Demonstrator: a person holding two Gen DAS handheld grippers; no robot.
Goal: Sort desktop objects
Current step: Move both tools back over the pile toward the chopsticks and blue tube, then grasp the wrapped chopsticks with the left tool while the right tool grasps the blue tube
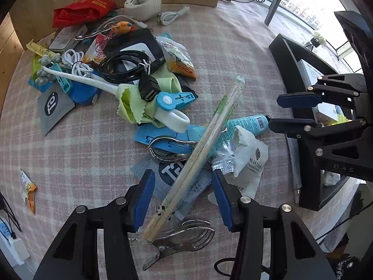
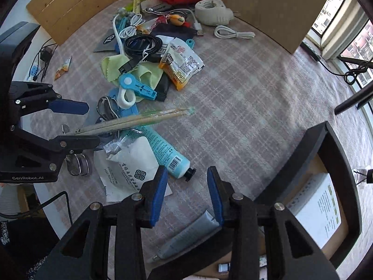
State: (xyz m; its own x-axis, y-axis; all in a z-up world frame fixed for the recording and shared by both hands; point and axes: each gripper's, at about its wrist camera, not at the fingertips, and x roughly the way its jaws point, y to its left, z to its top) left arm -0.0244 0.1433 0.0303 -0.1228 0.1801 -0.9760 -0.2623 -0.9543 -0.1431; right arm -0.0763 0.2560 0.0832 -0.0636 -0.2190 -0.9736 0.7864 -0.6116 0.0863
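Observation:
A wrapped pair of chopsticks [image 1: 200, 149] lies slanted across the clutter pile, its near end between the fingers of my left gripper [image 1: 183, 197], which is open around it. The chopsticks also show in the right wrist view [image 2: 132, 120] beside my left gripper [image 2: 91, 123]. My right gripper [image 2: 187, 193] is open and empty, above bare cloth, near a teal tube [image 2: 163, 149] and a grey tube [image 2: 186, 235]. It also shows in the left wrist view [image 1: 283, 114], next to the teal tube's cap.
A black tray [image 2: 335, 154] with papers stands at the right. The pile holds a blue clip [image 1: 177, 99], black cable [image 1: 126, 65], green cloth [image 1: 132, 109], snack packets [image 2: 181, 63], white pouch [image 1: 249, 161], metal clips [image 1: 184, 235]. A cardboard wall [image 2: 268, 2] stands behind.

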